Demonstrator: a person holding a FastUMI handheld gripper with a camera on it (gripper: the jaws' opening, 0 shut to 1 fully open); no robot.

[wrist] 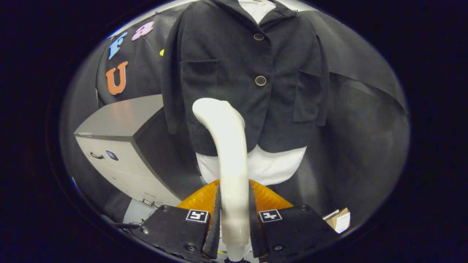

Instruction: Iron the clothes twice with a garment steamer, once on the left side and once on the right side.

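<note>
A dark jacket [234,73] with two buttons hangs upright ahead of me, with a white garment [270,164] showing below its hem and at its collar. My gripper [234,219] is shut on the white handle of the garment steamer [228,146], both fingers pressing its sides. The steamer rises between the fingers and bends at its top toward the jacket, its head over the lower left-of-middle part of the jacket front. Whether the head touches the cloth cannot be told.
A grey cabinet [120,146] with a handle stands to the left of the jacket, lower down. A small cardboard box [338,219] lies on the floor at the lower right. Black cloth hangs behind and to the right of the jacket.
</note>
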